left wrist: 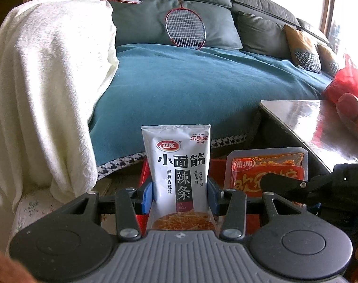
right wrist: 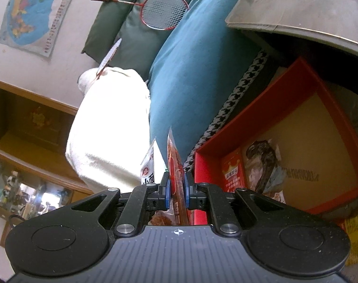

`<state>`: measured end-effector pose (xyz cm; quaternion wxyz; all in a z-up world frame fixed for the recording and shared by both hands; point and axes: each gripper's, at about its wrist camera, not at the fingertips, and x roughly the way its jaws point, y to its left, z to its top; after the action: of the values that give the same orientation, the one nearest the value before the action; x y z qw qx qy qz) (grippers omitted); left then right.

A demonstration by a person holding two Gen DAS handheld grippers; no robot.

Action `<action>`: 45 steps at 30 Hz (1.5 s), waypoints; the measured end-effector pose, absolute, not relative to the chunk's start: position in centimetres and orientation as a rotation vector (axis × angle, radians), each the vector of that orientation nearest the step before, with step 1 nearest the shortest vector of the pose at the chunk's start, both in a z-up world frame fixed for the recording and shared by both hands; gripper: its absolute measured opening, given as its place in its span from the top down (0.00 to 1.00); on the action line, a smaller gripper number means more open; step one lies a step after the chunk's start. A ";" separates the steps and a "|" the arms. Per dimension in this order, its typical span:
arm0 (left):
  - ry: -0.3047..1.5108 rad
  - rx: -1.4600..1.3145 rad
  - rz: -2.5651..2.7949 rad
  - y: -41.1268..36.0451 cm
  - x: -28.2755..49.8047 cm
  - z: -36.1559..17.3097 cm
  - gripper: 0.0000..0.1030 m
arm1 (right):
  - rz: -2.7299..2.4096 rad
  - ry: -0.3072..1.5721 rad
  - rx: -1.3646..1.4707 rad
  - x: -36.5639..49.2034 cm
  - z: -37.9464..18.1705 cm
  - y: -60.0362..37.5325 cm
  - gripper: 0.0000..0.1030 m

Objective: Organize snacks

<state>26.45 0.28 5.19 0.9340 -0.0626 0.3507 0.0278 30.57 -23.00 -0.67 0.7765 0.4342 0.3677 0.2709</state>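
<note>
- Two glossy snack pouches fill your tongs: the left tongs clamp the white packet upright, by its flat sides.
- Your right tongs pinch the thin red packet edge-on.
- Beyond it, the rigid red box holds a crinkly dark-printed pouch and a small orange sachet, below the table.

Home living room: sofa, wall map.

The white spicy-strip packet and the red snack packet are glossy plastic film. The teal sofa throw looks soft, matt cloth; the tabletop is polished and reflective.
</note>
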 end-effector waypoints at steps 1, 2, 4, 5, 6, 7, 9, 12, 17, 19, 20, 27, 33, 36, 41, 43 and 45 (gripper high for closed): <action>0.716 -0.125 0.058 0.2 26.7 5.1 0.63 | 0.583 0.797 0.940 30.7 -0.7 -23.1 0.85; 0.716 -0.123 0.059 0.1 26.9 5.1 0.63 | 0.579 0.798 0.941 30.9 -0.8 -23.2 0.85; 0.721 -0.121 0.060 0.0 27.4 4.8 0.63 | 0.571 0.801 0.940 31.2 -0.9 -23.3 0.85; 0.724 -0.120 0.061 0.0 27.6 4.7 0.63 | 0.569 0.803 0.938 31.4 -1.0 -23.3 0.85; 0.726 -0.118 0.063 -0.1 27.9 4.5 0.63 | 0.566 0.805 0.936 31.6 -1.1 -23.3 0.85; 0.729 -0.117 0.065 -0.1 28.2 4.4 0.63 | 0.563 0.808 0.934 31.8 -1.2 -23.2 0.85; 0.735 -0.111 0.069 -0.2 28.7 4.1 0.63 | 0.557 0.815 0.931 32.2 -1.4 -23.2 0.85; 0.744 -0.105 0.078 -0.3 29.4 3.6 0.63 | 0.543 0.830 0.928 32.7 -1.8 -23.2 0.85; 0.771 -0.091 0.094 -0.4 30.5 2.5 0.63 | 0.523 0.851 0.922 33.4 -2.5 -23.2 0.85; 0.778 -0.081 0.097 -0.5 30.8 2.1 0.63 | 0.512 0.859 0.923 33.7 -2.8 -23.2 0.84; 0.783 -0.076 0.098 -0.6 31.0 1.9 0.63 | 0.506 0.864 0.921 33.8 -3.0 -23.1 0.84; 0.818 -0.050 0.108 -1.1 31.9 0.3 0.63 | 0.475 0.901 0.903 34.5 -4.3 -22.8 0.84; 0.836 -0.048 0.125 -0.7 32.6 -0.6 0.63 | 0.447 0.920 0.896 34.9 -5.0 -22.9 0.84; 0.847 -0.043 0.131 -0.6 32.7 -1.0 0.63 | 0.431 0.929 0.888 34.9 -5.2 -22.9 0.82; 0.867 -0.038 0.143 -0.4 32.9 -1.8 0.63 | 0.401 0.954 0.859 35.2 -5.7 -22.7 0.81; 0.880 -0.038 0.146 -0.3 33.0 -2.1 0.63 | 0.384 0.966 0.842 35.3 -5.9 -22.6 0.78; 0.892 -0.032 0.145 -0.3 33.1 -2.5 0.62 | 0.371 0.976 0.829 35.4 -6.1 -22.6 0.74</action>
<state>33.12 -0.32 -2.52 0.8995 -0.0157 0.4309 0.0702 35.36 -22.56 -6.11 0.7859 0.3843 0.4528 0.1721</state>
